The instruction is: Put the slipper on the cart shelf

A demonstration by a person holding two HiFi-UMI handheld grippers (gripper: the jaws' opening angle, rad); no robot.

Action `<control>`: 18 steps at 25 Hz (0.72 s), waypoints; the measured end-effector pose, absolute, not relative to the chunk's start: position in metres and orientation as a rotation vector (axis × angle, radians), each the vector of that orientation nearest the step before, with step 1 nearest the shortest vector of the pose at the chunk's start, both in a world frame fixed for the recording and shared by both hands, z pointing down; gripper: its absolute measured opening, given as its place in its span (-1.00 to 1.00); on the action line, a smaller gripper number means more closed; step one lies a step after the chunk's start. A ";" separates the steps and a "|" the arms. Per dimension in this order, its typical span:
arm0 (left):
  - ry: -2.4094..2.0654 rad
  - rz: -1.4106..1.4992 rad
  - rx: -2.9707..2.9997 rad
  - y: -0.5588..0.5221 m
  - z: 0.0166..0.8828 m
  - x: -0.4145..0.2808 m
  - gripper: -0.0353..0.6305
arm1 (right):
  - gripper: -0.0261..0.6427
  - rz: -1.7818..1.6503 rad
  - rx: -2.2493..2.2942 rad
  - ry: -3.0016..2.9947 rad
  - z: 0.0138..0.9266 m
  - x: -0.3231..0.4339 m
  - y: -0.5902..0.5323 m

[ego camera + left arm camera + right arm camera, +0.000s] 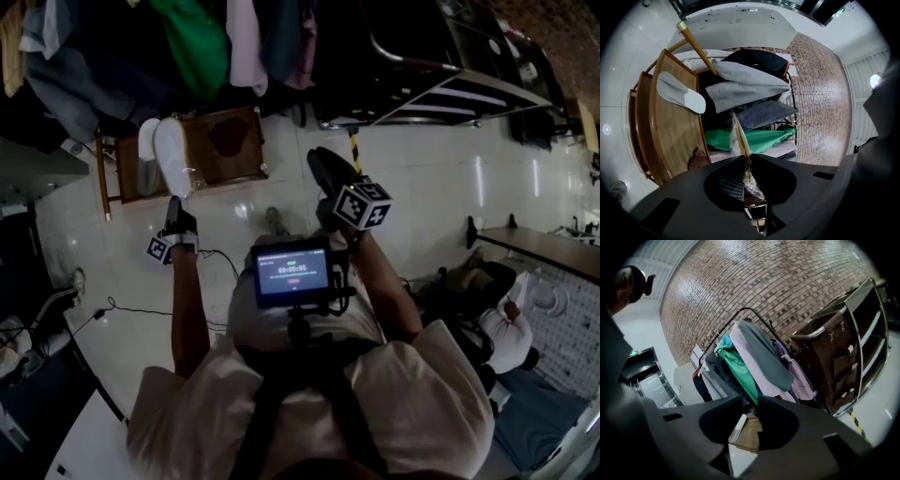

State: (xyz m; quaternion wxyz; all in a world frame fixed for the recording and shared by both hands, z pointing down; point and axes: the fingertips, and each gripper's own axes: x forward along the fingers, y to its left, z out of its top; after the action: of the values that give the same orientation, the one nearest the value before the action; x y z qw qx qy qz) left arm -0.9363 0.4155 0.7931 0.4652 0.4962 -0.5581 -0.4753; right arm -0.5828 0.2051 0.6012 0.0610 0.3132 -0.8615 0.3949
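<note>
A white slipper (679, 92) lies flat on the wooden cart shelf (675, 136). In the head view the slipper (172, 155) shows at the left end of the shelf (225, 145), just beyond my left gripper's tip. My left gripper (175, 204) (744, 159) is shut on a thin strip of clear plastic wrapper (738, 136), which sticks up between the jaws. Whether the wrapper reaches the slipper I cannot tell. My right gripper (319, 161) (750, 404) is shut with nothing in it, held up right of the shelf. Through its jaws the slipper (737, 427) shows edge-on.
A clothes rack with green (750, 139), grey and pink garments (761, 362) hangs behind the cart. A brown housekeeping cart (829, 357) stands to the right. A cable (141, 309) runs over the white tiled floor. A person (502, 328) sits at the right by a dark table (544, 246).
</note>
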 end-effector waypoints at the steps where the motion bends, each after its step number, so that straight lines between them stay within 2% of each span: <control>1: -1.358 -1.168 1.242 0.414 0.786 -0.933 -0.78 | -0.60 1.186 0.952 -2.611 0.599 -0.581 0.206; 6: -1.288 -1.199 1.327 0.400 0.760 -0.907 -0.78 | -0.60 1.139 0.969 -2.629 0.598 -0.562 0.205; 18: -1.036 -1.084 1.511 0.356 0.701 -0.790 -0.78 | -0.60 1.184 1.168 -2.624 0.595 -0.485 0.209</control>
State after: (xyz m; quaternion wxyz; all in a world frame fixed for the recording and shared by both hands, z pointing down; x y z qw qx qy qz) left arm -0.7904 0.3561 0.7009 0.4852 0.6208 -0.4255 -0.4451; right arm -0.4853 0.2093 0.5945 0.0173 0.3758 -0.8446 0.3811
